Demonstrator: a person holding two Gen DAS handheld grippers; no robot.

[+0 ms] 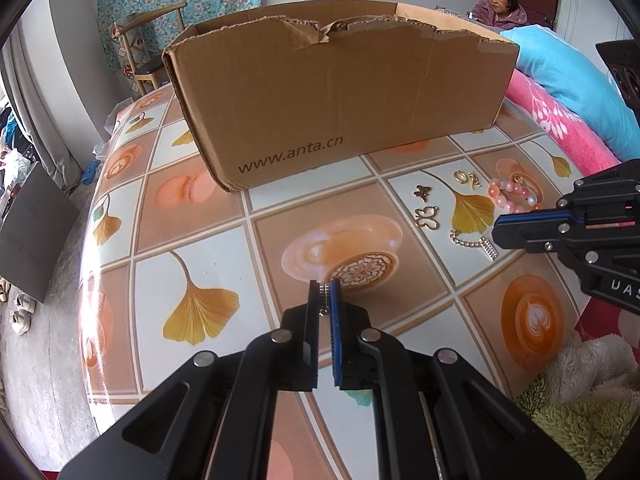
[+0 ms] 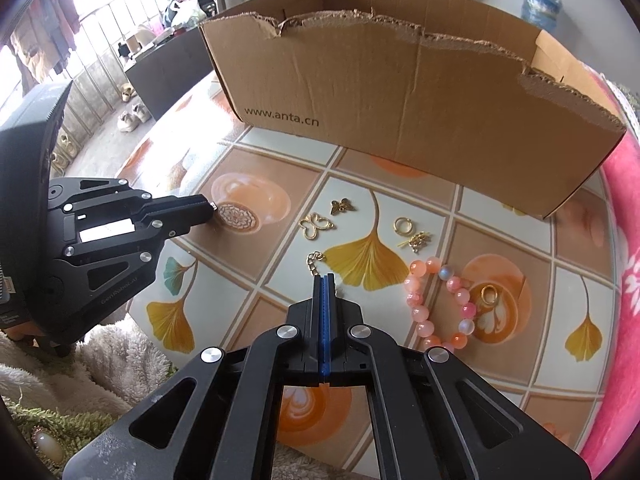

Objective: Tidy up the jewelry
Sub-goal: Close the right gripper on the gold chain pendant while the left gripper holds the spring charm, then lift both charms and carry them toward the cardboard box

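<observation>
Presently, a small silver piece (image 1: pixel 325 293) is pinched by the left gripper (image 1: pixel 325 286) above mid-table (image 1: pixel 224 216); the right gripper (image 2: pixel 324 278), pressed together, is set on the gold chain (image 2: pixel 315 263). Transfer to the cardboard box (image 1: pixel 340 92) at the far edge is judged next.

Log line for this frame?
left tool: shut on small silver piece | right tool: shut at gold chain, grip unclear | bead bracelet: on table

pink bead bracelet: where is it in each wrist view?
Left wrist: bead bracelet at right of centre on the tablecloth, just above the right gripper.
Right wrist: bead bracelet lower right of centre, right of the shut right gripper.
Shared landmark: cardboard box printed www.anta.cn, behind the jewelry in both.
</observation>
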